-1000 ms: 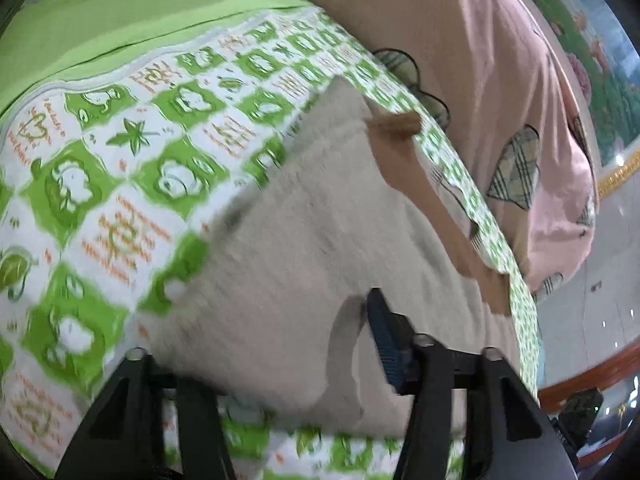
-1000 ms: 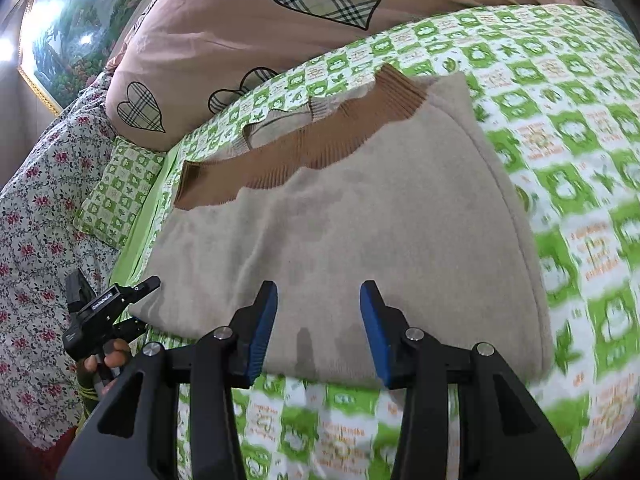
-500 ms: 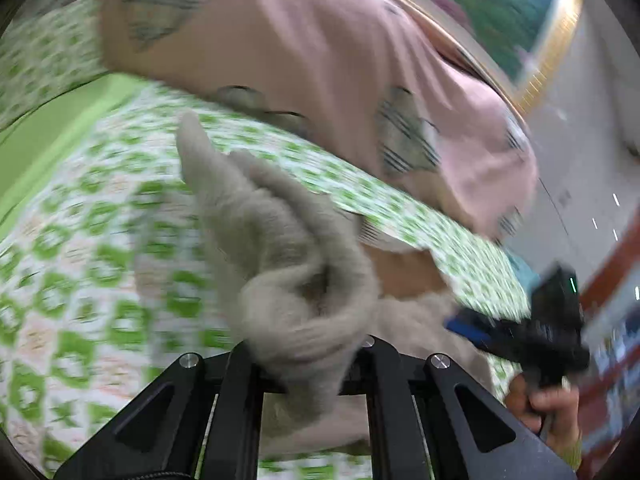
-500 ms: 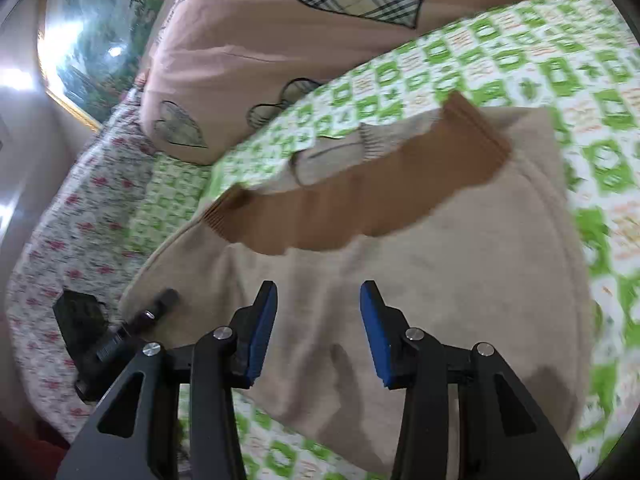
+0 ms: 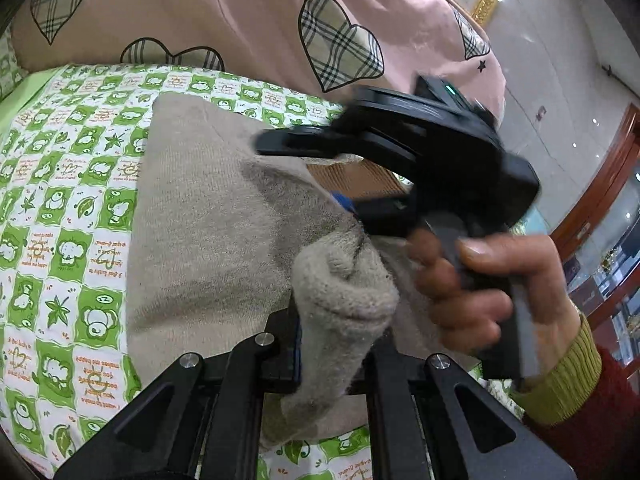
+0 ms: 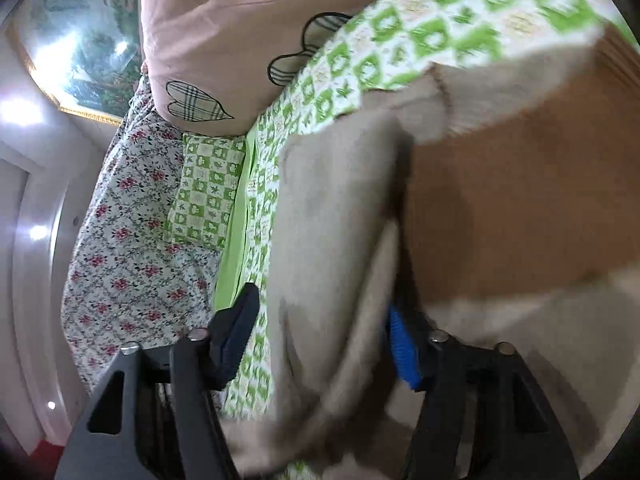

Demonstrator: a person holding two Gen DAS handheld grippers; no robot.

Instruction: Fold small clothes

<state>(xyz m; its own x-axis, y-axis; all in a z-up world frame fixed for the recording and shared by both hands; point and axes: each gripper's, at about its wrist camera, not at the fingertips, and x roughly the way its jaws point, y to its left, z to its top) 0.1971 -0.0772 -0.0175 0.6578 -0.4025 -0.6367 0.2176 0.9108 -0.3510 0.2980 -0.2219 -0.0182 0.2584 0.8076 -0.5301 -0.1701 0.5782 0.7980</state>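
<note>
Up front, left gripper (image 5: 336, 344): one, clamped on a bunched fold of the one beige sweater (image 5: 208, 216); a second ago its jaws stood apart.
Right gripper (image 6: 320, 344): one, jaws opening, sweater between them, no squeeze visible; hand (image 5: 480, 280) now close.
Sweater: on green-checked bedsheet (image 5: 60, 208).
Far: one pink heart-print quilt (image 5: 240, 20).

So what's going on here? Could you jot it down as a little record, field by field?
Place: bed with a green checked sheet
Garment: beige sweater with a brown ribbed band
Behind it: pink quilt with plaid hearts
Left gripper: shut on a bunched fold of the sweater
Right gripper: jaws opening, sweater cloth between them, held by a hand
</note>
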